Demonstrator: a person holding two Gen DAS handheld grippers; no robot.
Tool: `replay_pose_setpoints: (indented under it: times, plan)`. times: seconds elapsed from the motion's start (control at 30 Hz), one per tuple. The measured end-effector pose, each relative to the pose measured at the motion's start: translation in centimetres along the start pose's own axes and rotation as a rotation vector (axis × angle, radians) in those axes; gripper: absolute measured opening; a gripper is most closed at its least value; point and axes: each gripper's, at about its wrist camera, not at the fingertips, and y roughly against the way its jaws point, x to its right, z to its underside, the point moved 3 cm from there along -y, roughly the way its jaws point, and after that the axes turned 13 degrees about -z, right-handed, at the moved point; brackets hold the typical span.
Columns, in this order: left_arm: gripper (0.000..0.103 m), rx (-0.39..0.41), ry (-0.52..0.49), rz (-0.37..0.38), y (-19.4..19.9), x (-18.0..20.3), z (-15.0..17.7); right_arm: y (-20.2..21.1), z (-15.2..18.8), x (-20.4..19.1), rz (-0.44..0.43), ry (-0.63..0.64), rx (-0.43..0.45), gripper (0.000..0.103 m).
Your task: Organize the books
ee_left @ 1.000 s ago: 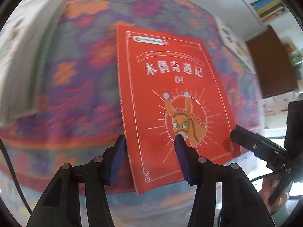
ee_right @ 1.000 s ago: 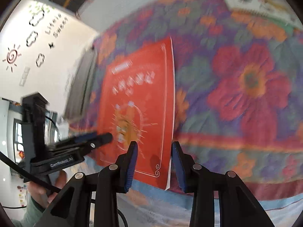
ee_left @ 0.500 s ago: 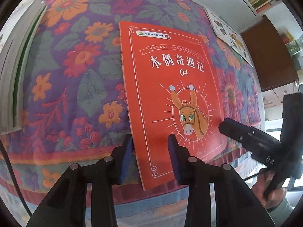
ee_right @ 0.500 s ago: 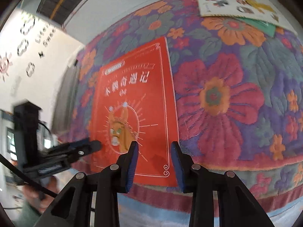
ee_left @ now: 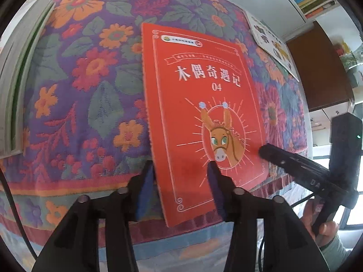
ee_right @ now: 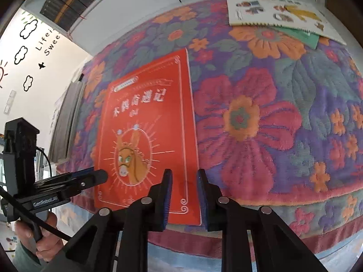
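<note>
red book [ee_left: 204, 117] lay flat, overhanging the near edge of the flowered blanket [ee_left: 90, 95] | left gripper [ee_left: 179, 185] – jaws apart, straddling its spine-side corner | right gripper [ee_right: 183, 195] – narrow gap astride the opposite corner, bare blanket rightward

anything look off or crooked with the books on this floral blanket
Only mildly. The red book lies flat but turned at an angle to the blanket's striped border, its near corner poking past the edge. At the far right, a white picture book sits skewed atop a green one. Nothing looks damaged.
</note>
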Motion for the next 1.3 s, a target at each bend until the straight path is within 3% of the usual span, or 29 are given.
replay_pose_setpoints:
  times: [0.13, 0.2, 0.23, 0.27, 0.3, 0.33, 0.37, 0.43, 0.5, 0.53, 0.63, 0.77, 0.87, 0.93, 1.03, 1.13, 1.23, 1.3]
  plan:
    - [0.046, 0.023, -0.027, -0.023, 0.0, 0.5, 0.0, 0.0, 0.1, 0.1, -0.030, -0.001, 0.016, 0.030]
    - [0.045, 0.034, -0.005, 0.024, 0.6, 0.2, -0.2, 0.1, 0.3, 0.1, -0.035, -0.001, 0.024, 0.030]
    - [0.045, 0.055, 0.026, 0.103, 1.6, -0.1, -0.4, 0.1, 0.3, 0.2, -0.042, -0.006, 0.028, 0.030]
    - [0.042, 0.089, 0.073, 0.261, 3.6, -0.4, -0.8, 0.2, 0.4, 0.4, -0.058, -0.019, 0.032, 0.030]
    - [0.042, 0.105, 0.101, 0.354, 4.7, -0.5, -1.0, 0.4, 0.4, 0.9, -0.087, -0.043, 0.036, 0.030]
    - [0.042, 0.134, 0.125, 0.440, 6.2, -0.4, -1.4, 0.7, 0.5, 1.4, -0.116, -0.068, 0.039, 0.030]
    - [0.042, 0.152, 0.119, 0.470, 7.1, -0.1, -1.7, 0.9, 0.4, 2.0, -0.159, -0.099, 0.045, 0.030]
    - [0.040, 0.184, 0.040, 0.318, 6.7, 1.5, -2.3, 0.9, 0.4, 2.9, -0.235, -0.165, 0.043, 0.030]
    - [0.026, 0.141, 0.005, 0.191, 4.2, 2.4, -2.4, 0.9, 0.4, 3.2, -0.252, -0.181, 0.046, 0.030]
    - [0.020, 0.111, 0.010, 0.169, 2.8, 2.6, -2.4, 1.0, 0.5, 3.1, -0.248, -0.173, 0.043, 0.030]
    - [0.016, 0.086, 0.046, 0.137, 0.9, 2.9, -2.8, 1.2, 0.6, 3.3, -0.249, -0.177, 0.040, 0.030]
    - [0.012, 0.042, 0.188, 0.352, 1.2, 1.4, -3.6, 1.3, 0.9, 3.9, -0.298, -0.247, 0.031, 0.030]
    - [0.012, -0.008, 0.273, 0.510, 1.3, 0.5, -3.9, 1.5, 1.0, 4.9, -0.396, -0.326, 0.023, 0.042]
    - [0.011, -0.028, 0.288, 0.557, 1.3, 0.7, -3.8, 1.4, 1.1, 5.4, -0.479, -0.389, 0.037, 0.048]
    - [0.011, -0.043, 0.274, 0.519, 1.0, 1.0, -3.7, 0.8, 0.9, 5.9, -0.578, -0.456, 0.055, 0.045]
    - [0.013, -0.028, 0.187, 0.342, 1.0, 1.8, -3.6, 1.3, 0.8, 5.2, -0.555, -0.421, 0.072, 0.025]
    - [0.015, -0.003, 0.109, 0.245, 1.4, 2.5, -3.5, 2.7, 0.0, 2.7, -0.410, -0.261, 0.079, 0.022]
    - [0.016, 0.034, 0.030, 0.131, 1.9, 3.5, -3.6, 3.3, -0.4, -0.1, -0.273, -0.100, 0.071, 0.022]
